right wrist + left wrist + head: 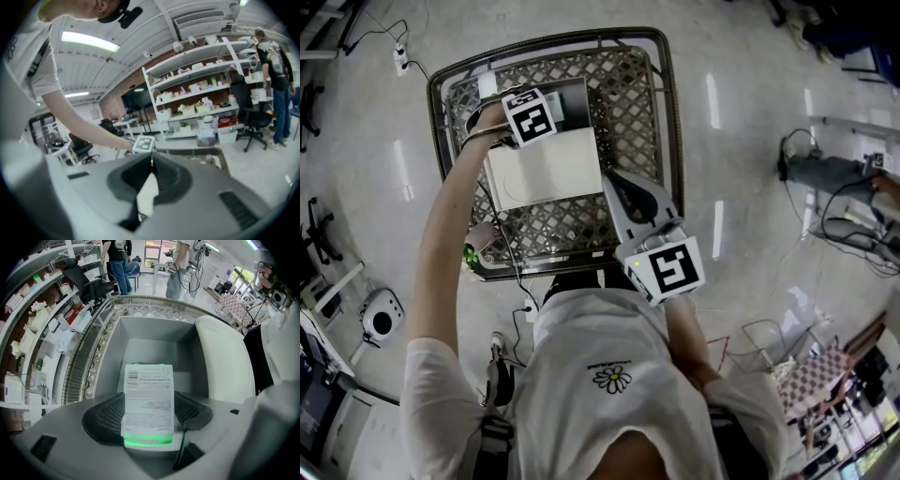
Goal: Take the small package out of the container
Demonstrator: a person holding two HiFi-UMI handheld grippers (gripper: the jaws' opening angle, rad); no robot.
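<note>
Clamped on the small package (149,399) with the left hand-held gripper (147,414) over the container (154,333) for lifting out; right hand-held gripper (151,161) closed, parked at the basket (630,103) near edge.

— What is lost to you inside the wire basket (649,103)?
— In the head view, the left gripper's (149,409) marker cube hides its jaws, the small package (148,387) and one corner of the grey container (154,345) in the basket
— And close up?
— The package's print is too small to read, and its lower end goes behind the gripper's body. So do the container's near wall and the bottom of the white box (225,364) beside it
— The right gripper (151,161)?
— Below its touching tips is a blurred white sliver (147,197); I cannot tell what it is. Its body hides most of the basket's rim
</note>
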